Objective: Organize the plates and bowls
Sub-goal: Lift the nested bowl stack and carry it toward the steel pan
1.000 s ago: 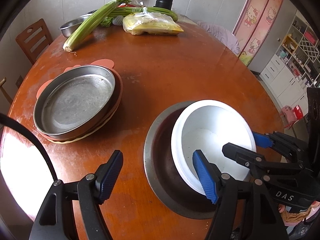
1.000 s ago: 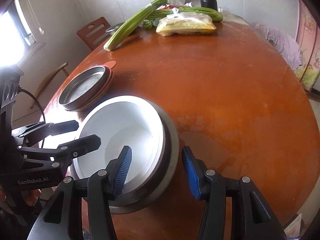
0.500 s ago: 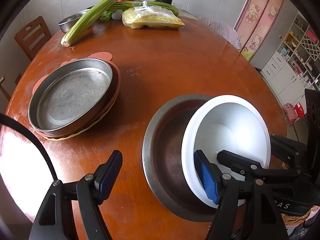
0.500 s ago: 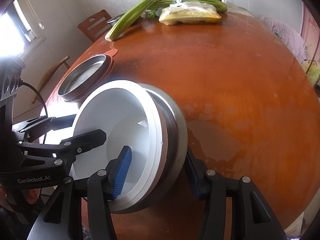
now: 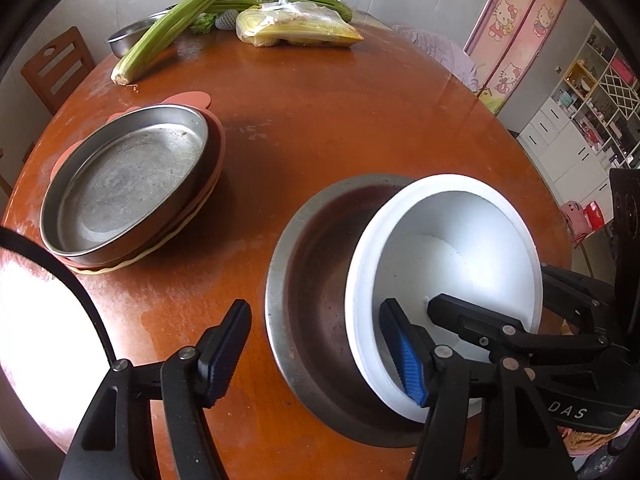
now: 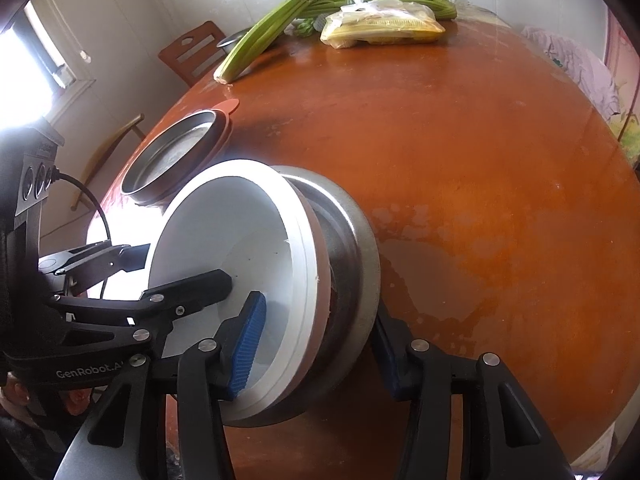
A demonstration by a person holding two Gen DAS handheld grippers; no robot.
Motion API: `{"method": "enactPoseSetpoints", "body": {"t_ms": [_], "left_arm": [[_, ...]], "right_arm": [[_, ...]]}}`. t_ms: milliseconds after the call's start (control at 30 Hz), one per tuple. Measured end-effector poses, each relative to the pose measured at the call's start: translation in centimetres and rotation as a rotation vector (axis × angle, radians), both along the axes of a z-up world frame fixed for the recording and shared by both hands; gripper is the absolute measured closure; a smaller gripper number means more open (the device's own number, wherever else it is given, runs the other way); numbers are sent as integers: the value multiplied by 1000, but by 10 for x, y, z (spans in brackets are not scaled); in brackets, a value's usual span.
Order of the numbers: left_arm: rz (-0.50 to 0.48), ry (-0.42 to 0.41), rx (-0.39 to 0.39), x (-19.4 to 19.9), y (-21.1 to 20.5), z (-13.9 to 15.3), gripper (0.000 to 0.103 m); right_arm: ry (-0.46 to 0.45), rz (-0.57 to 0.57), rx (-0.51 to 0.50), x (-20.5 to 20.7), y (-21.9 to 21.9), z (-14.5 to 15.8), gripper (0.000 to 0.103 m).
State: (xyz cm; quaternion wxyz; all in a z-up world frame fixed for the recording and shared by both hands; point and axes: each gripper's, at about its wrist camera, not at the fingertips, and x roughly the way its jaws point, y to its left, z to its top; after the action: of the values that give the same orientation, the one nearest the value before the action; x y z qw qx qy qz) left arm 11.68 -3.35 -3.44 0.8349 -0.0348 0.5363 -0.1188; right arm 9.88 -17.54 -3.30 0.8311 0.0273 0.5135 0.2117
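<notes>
Both grippers are on the nested pair at the near table edge. Your right gripper (image 6: 316, 344) straddles the near rims of the white round plastic-looking bowl (image 5: 448, 256) & the wide stainless steel bowl (image 5: 316, 280) under it: one blue pad inside the white bowl, the other outside the steel wall, jaws closing on both rims together; whether the pads are biting yet I can't tell. Your left gripper (image 5: 320, 352) is spread wide but closing too, w/ one finger inside the white bowl and the other out over bare table (image 5: 360, 120), the steel bowl's left rim between them, no pad pressing yet. White bowl sits tilted inside the steel one, leaning toward you. Handling, my guess: white bowl is light, stiff, smooth, so it can slide or pop out of the steel one if you lift at an angle; steel bowl is heavier, rigid, slick on the rim. Best hold is across the rim wall, pad in & pad out, kept level. Further left, well apart, the shallow round steel pan (image 5: 124, 180) sits stacked on reddish plates (image 5: 214, 160), prob the stack spot for plates. Celery (image 5: 176, 24) and the bagged yellow food (image 5: 296, 30) lie at the far edge, out of the way.
</notes>
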Motion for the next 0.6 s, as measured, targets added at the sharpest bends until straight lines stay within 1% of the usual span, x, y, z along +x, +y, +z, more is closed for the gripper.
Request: {"method": "enactPoseSetpoints", "body": {"t_ms": [67, 100, 133, 433, 600], "left_arm": [[-15, -2, -14, -1, -3, 1, 51], [-19, -2, -18, -1, -5, 2, 53], [-17, -4, -7, -2, -7, 2, 53], [-17, -4, 8, 0, -10, 5, 53], [-16, -13, 13, 2, -11, 11, 53]], "right_arm": [[-4, 3, -5, 0, 1, 1, 55], [-8, 7, -9, -1, 2, 2, 54], [-10, 6, -16, -1, 3, 2, 54], [-32, 9, -43, -2, 4, 6, 56], [-40, 8, -43, -1, 3, 10, 56]]}}
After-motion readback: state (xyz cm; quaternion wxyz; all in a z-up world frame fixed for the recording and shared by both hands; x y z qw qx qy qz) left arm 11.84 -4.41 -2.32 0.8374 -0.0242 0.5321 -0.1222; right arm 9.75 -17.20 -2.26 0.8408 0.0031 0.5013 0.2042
